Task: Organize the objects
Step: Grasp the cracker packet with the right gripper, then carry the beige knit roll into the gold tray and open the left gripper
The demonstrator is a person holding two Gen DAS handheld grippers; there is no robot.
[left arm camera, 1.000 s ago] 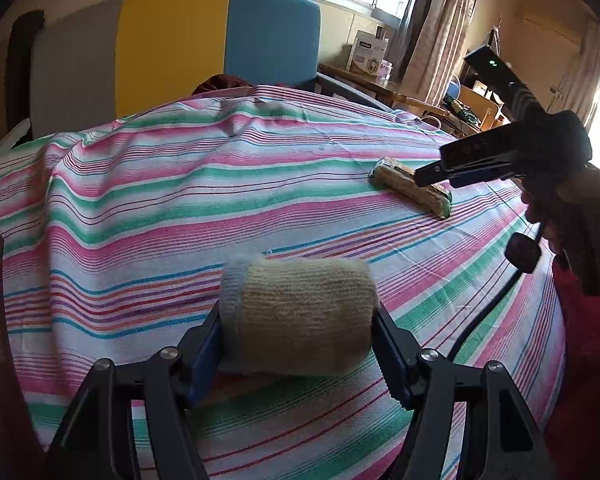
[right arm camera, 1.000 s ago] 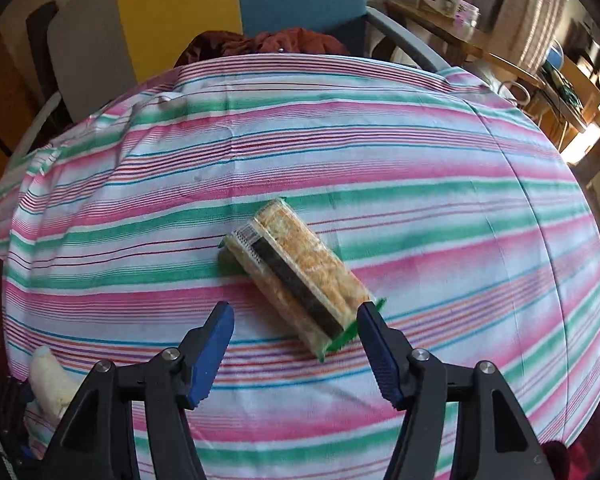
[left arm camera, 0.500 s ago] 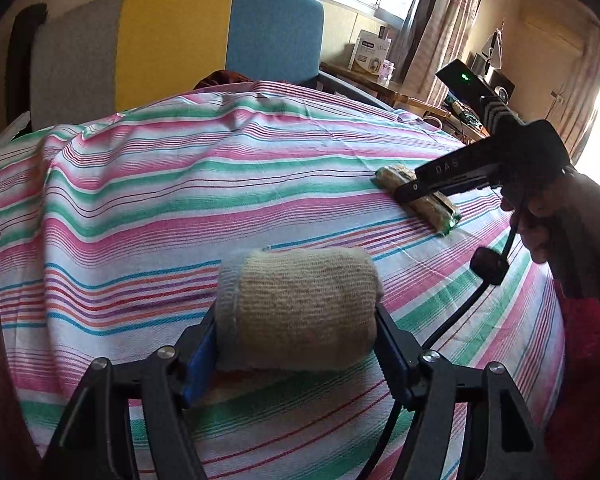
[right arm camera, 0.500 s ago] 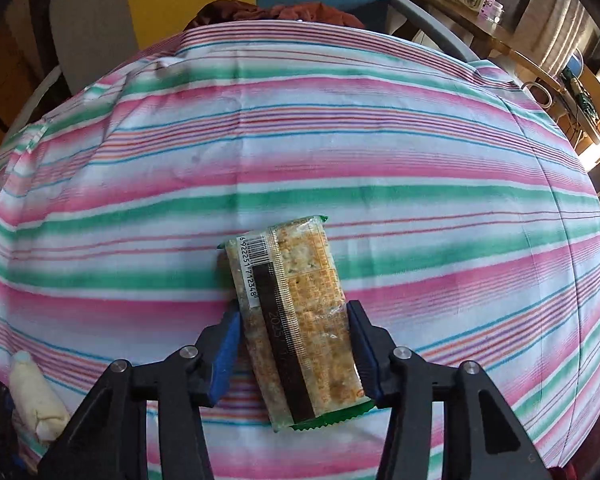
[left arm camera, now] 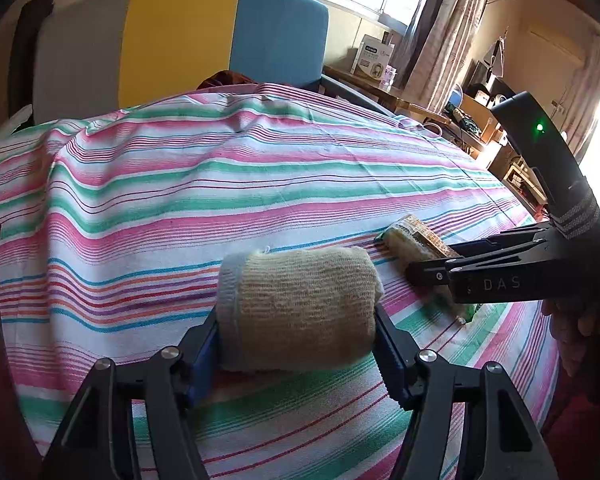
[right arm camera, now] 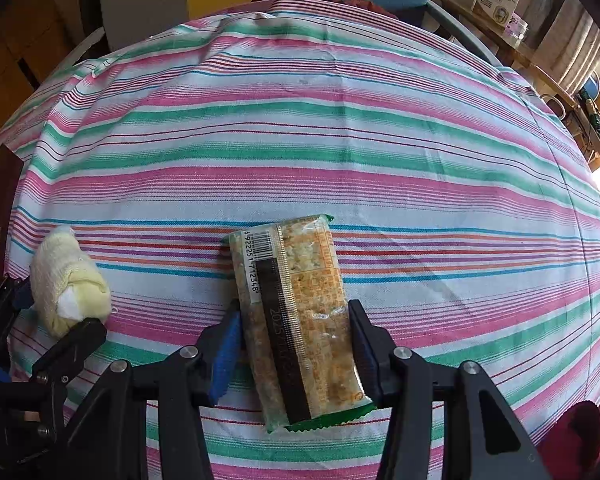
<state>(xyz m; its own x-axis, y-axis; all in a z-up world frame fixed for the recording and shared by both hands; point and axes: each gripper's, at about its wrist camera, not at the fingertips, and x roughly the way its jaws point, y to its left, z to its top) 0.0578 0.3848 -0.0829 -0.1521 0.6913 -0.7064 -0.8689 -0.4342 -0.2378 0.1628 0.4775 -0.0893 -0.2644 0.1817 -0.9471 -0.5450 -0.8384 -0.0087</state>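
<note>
Left gripper [left arm camera: 298, 322] clamped on rolled beige sock [left arm camera: 296, 308] over striped tablecloth [left arm camera: 220, 184]. Just right of sock – right gripper [right arm camera: 294, 344], jaws closed onto cracker packet [right arm camera: 296, 312] lying on cloth.

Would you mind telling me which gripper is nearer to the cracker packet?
Right. The right gripper straddles the cracker packet, its pads against both long sides. The left gripper sits off to the packet's left, clamped on the rolled sock.
</note>
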